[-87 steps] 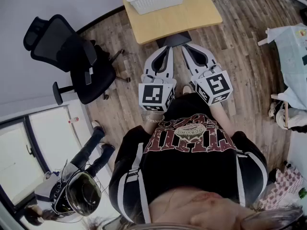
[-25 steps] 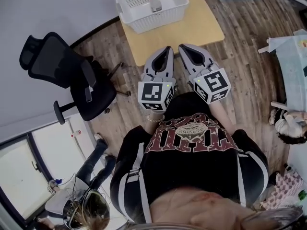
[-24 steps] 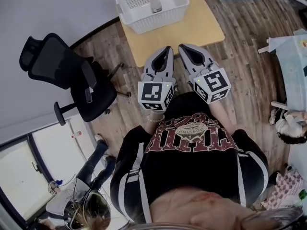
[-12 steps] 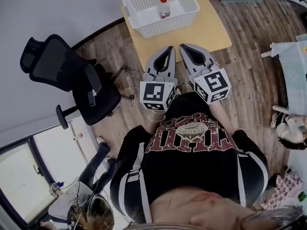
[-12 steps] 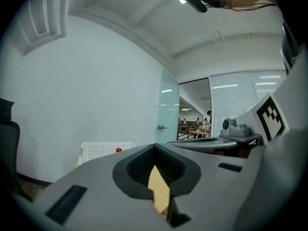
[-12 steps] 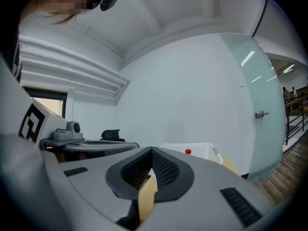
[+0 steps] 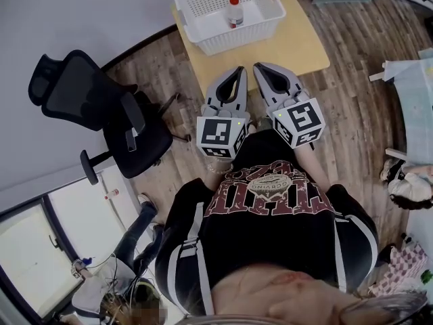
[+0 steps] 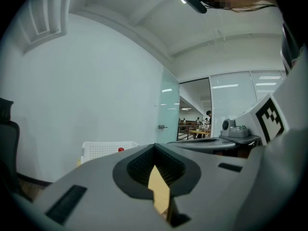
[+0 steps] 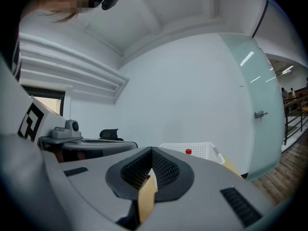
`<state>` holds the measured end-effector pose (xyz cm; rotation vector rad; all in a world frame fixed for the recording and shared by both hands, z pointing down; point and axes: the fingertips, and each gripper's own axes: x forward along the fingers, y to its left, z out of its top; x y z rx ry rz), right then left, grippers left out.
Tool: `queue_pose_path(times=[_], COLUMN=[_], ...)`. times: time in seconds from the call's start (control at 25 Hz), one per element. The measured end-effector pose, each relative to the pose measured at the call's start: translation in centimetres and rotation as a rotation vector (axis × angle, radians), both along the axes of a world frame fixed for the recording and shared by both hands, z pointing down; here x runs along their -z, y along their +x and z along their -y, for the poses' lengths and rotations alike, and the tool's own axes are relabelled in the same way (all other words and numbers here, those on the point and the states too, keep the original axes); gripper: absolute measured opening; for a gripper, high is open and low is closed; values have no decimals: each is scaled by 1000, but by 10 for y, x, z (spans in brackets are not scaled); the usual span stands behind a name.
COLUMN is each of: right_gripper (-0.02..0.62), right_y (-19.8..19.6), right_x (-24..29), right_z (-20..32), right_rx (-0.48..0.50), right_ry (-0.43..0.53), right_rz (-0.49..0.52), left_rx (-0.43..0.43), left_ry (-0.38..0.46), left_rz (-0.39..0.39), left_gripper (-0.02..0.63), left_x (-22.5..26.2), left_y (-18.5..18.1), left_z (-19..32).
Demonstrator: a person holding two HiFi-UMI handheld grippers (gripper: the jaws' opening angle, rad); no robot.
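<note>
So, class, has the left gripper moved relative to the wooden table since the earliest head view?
Yes: the left gripper has advanced toward the table, its tips now over the near edge.

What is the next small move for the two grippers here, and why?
Probably carry both forward over the table toward the white basket. The left gripper and right gripper hover shut and empty by the table's near edge, while the red-capped bottle stands upright in the basket, farther off.
</note>
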<state>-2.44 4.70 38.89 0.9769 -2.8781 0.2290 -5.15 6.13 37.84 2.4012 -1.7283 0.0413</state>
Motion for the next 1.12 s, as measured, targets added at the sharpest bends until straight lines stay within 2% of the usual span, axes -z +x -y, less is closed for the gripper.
queue_pose_path(times=[0.52,1.12], right_gripper=[17,17], right_y=[-8,2], right_x=[2,12], right_z=[36,104], right_rx=[52,151], right_ry=[-2,7], right_rz=[-4,-4], left_rx=[46,117], left_ry=[-11,-21], left_rz=[-3,12], left_gripper=[46,46], left_x=[0,7], left_y=[-6,9], left_z=[34,101])
